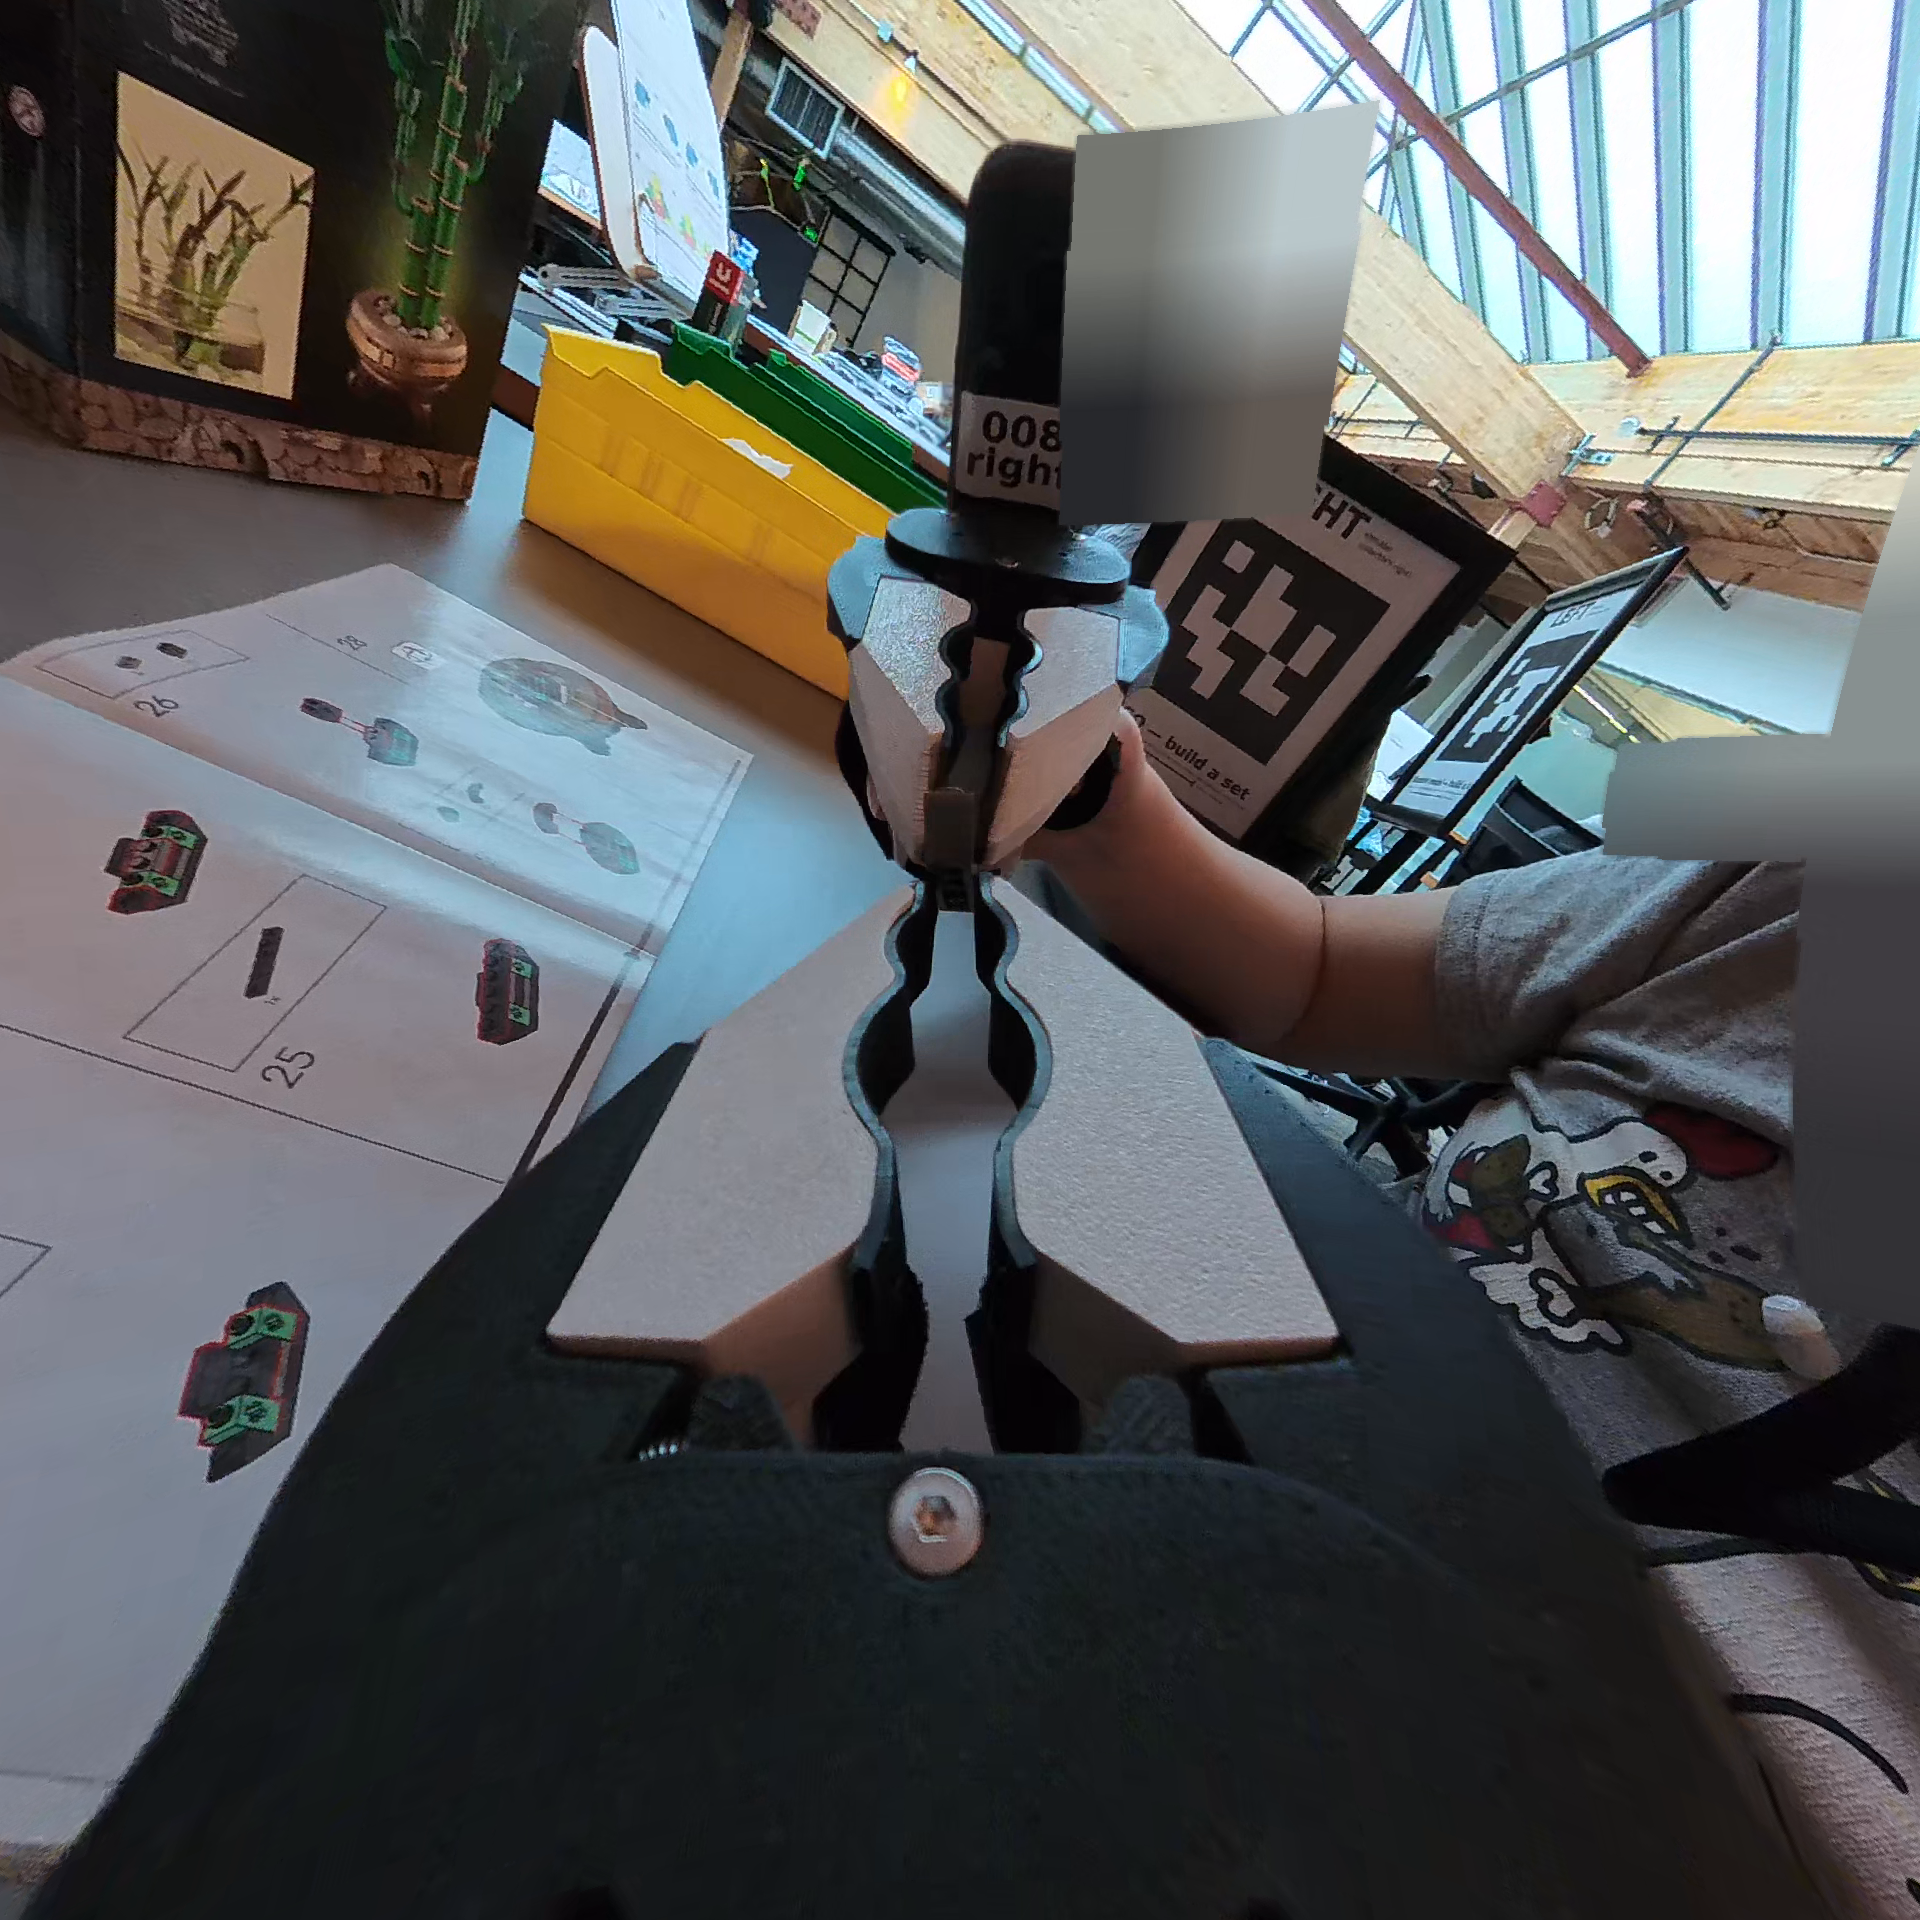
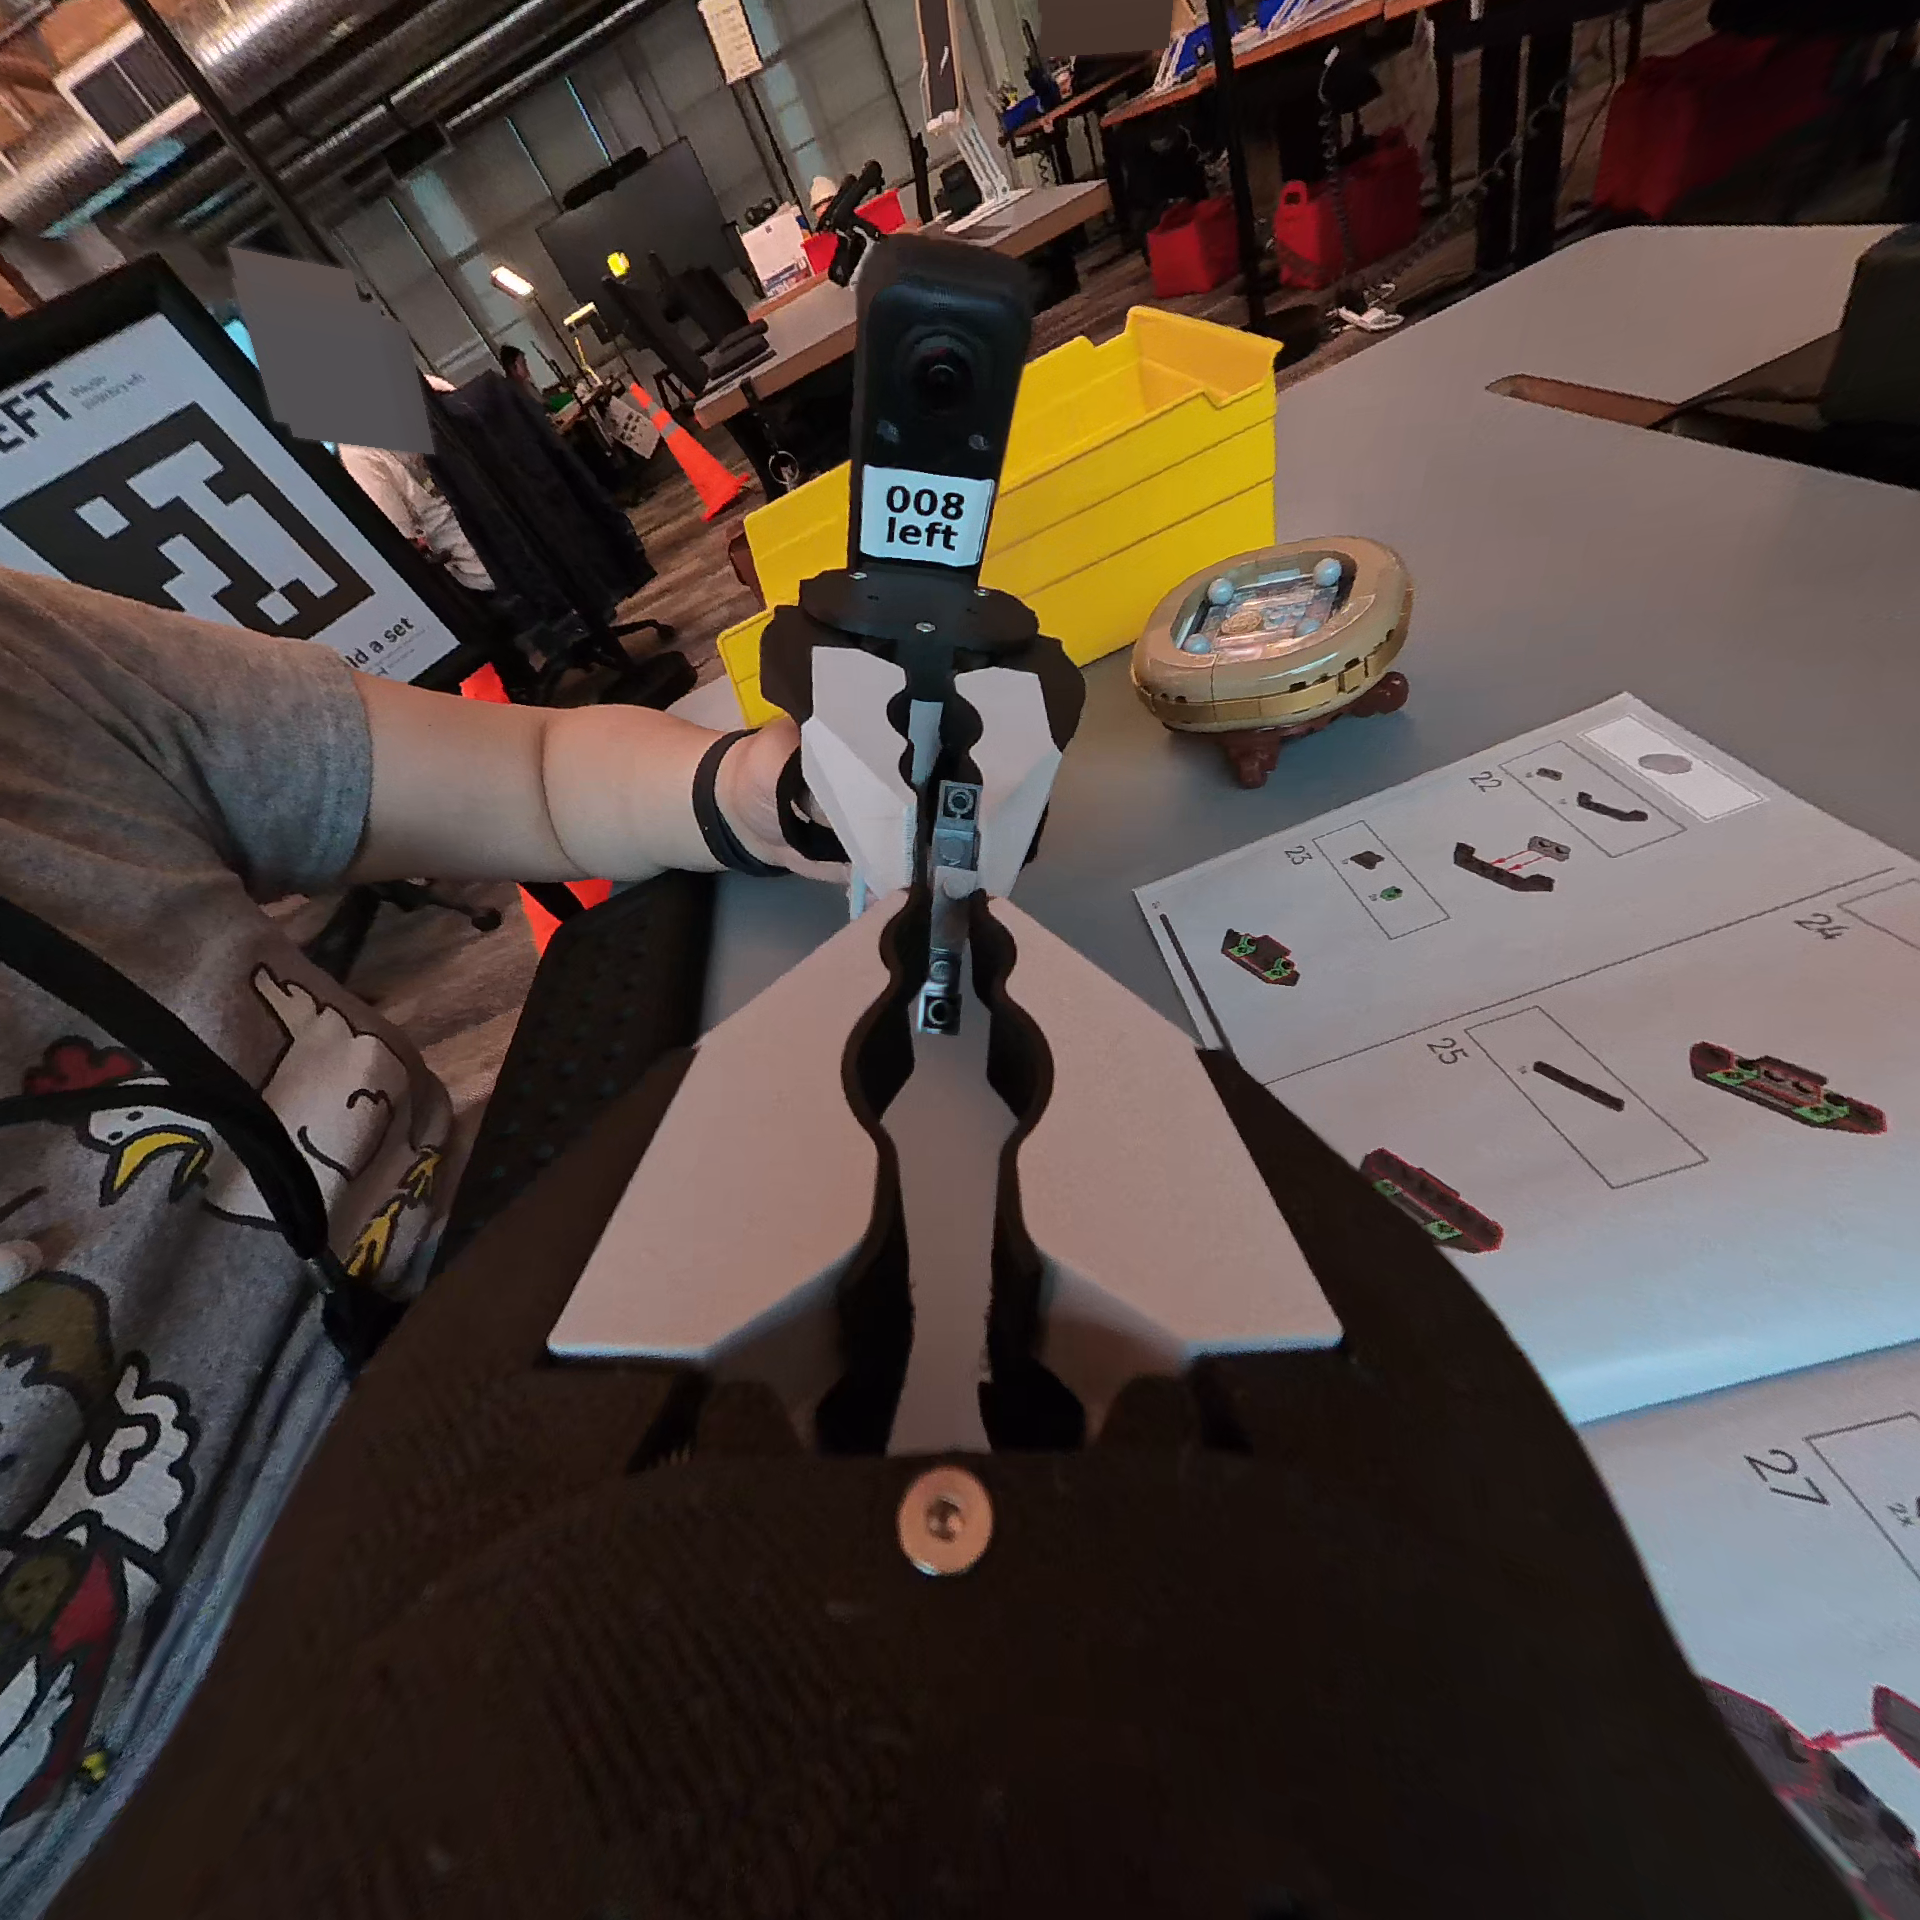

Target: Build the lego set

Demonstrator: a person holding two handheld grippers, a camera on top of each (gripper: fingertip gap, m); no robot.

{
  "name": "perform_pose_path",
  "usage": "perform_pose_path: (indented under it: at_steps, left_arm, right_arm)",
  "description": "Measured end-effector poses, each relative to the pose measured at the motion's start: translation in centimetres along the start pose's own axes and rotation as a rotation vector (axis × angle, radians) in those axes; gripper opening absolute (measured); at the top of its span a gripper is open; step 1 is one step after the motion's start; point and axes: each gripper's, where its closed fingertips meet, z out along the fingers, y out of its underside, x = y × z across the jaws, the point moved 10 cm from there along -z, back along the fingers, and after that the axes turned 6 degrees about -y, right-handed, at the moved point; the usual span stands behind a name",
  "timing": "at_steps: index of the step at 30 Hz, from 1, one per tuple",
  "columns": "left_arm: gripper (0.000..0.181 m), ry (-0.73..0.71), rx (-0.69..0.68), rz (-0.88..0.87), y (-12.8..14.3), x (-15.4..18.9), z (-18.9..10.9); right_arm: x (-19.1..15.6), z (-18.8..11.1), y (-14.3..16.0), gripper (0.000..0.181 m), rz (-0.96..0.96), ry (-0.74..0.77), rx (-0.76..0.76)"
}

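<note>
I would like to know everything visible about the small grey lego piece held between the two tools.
The grey lego piece is a long, narrow strip of what looks like plastic, with round studs or holes along it. It is held in the air above the grey table, running lengthwise between the tools. The right tool is shut on its near part and the left tool on its far part, tips almost meeting. In the left wrist view only a dark end shows.

My fingers (image 2: 727,1164) pale grey, black-edged | brick strip (image 2: 951,914) grey | bin (image 2: 1143,468) yellow | pot build (image 2: 1273,634) tan (dark brown feet) | table (image 2: 1558,540) grey
</note>
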Motion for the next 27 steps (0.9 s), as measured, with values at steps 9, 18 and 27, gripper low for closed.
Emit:
perform_pose_path:
  at_steps: [9,18,27]
  left_arm:
    - [0.005,-0.052,-0.026,0.02,-0.2,0.2,0.0]
    - [0.005,-0.074,-0.048,-0.023,-0.1,-0.1,0.0]
    - [0.005,-0.082,-0.054,-0.008,-0.1,0.0,0.1]
  right_arm:
    - [0.0,0.2,0.1,0.005,-0.034,0.024,-0.012]
    - [-0.6,0.4,0.1,0.004,-0.161,0.118,-0.083]
    - [-0.9,0.4,-0.1,0.005,-0.192,0.148,-0.115]
